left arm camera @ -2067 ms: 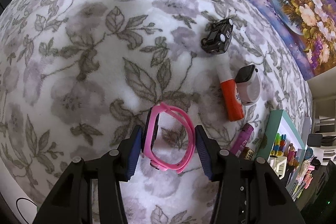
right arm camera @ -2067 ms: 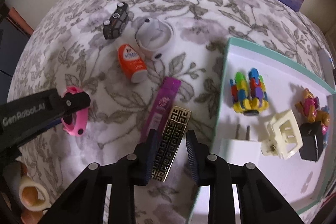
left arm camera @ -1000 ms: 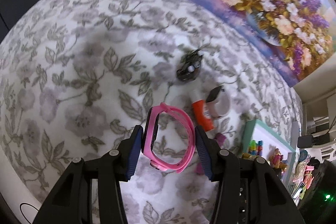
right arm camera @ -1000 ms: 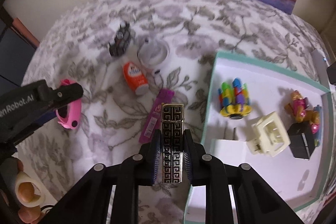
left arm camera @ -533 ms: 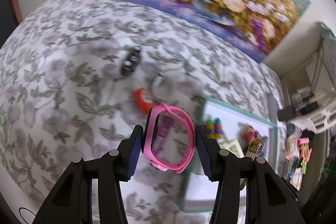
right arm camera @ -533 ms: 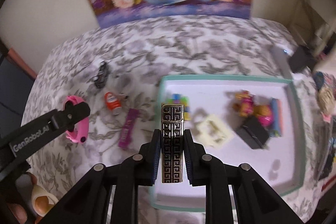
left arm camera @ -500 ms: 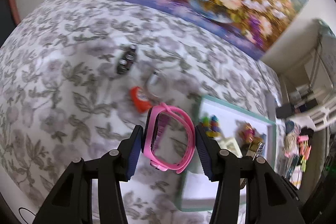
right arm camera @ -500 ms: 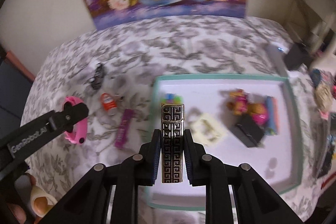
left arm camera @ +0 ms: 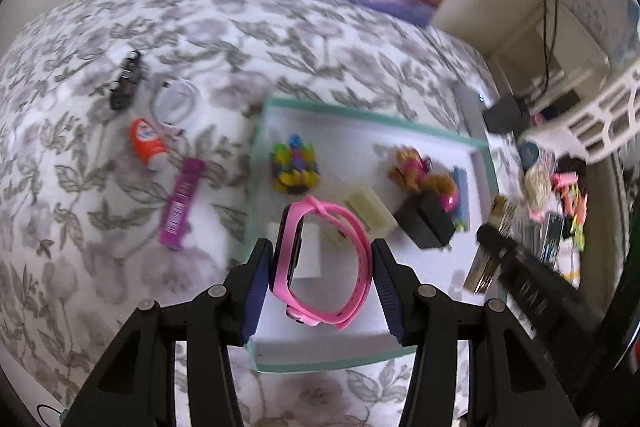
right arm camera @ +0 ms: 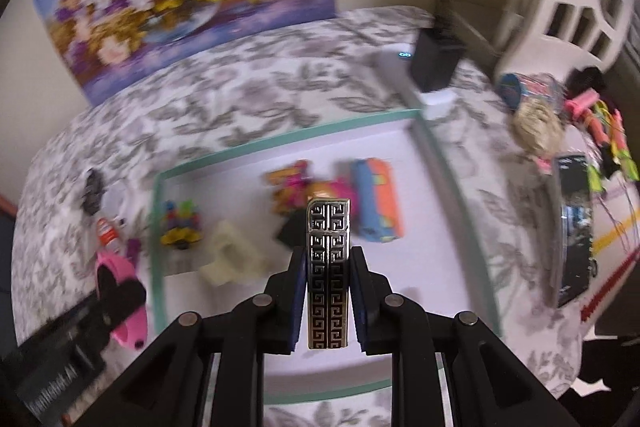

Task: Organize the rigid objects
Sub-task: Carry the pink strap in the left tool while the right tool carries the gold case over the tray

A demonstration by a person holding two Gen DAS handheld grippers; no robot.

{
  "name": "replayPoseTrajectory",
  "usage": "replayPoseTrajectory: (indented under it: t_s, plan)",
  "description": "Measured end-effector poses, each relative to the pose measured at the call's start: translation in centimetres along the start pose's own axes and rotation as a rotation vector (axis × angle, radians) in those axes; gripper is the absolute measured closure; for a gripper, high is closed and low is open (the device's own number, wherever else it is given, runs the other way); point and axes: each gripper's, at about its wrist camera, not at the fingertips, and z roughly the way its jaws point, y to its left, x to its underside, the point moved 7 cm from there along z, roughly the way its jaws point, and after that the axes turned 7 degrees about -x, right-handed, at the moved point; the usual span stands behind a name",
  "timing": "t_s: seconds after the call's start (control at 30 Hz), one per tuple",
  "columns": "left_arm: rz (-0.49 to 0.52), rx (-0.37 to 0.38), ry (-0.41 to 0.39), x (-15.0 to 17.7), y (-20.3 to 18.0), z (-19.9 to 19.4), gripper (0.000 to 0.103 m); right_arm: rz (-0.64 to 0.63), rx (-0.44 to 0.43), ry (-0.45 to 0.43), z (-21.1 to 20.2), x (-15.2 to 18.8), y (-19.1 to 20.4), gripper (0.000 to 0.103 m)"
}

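Observation:
My left gripper [left arm camera: 320,269] is shut on a pink wristband watch [left arm camera: 320,267] and holds it above the front part of a white tray with a teal rim [left arm camera: 372,115]. My right gripper [right arm camera: 328,283] is shut on a black and gold patterned lighter [right arm camera: 328,267] above the same tray [right arm camera: 280,141]. In the left wrist view the lighter [left arm camera: 490,247] hangs over the tray's right edge. In the right wrist view the pink watch [right arm camera: 120,291] hangs by the tray's left edge.
The tray holds a colourful toy [left arm camera: 294,163], a cream hair clip [left arm camera: 370,213], a black block [left arm camera: 424,223], a doll figure [left arm camera: 416,171] and a blue-orange case [right arm camera: 376,203]. On the floral cloth left of it lie a toy car [left arm camera: 124,81], a white round device [left arm camera: 174,101], an orange bottle [left arm camera: 146,143] and a purple tube [left arm camera: 182,203]. Clutter lies at the right [right arm camera: 572,219].
Both grippers have moved right with their objects. They now hang over the tray instead of the floral cloth. Both views are blurred by motion.

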Motion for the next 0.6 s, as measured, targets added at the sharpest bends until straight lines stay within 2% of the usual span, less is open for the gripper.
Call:
replayPoseTrajectory:
  t_s: [0.17,0.3,0.6]
  plan:
    - [0.062,-0.009,0.044,1.5,-2.0,1.7,0.051,0.081,0.035,-0.019,0.2,-0.4,-3.1,0.081]
    - [0.077,-0.026,0.082,2.2,-2.5,3.0,0.051,0.088,0.072,0.004,1.2,0.0,-4.2,0.081]
    - [0.113,-0.059,0.117,3.2,-3.1,4.4,0.051,0.094,0.082,0.084,3.3,1.1,-4.9,0.081]
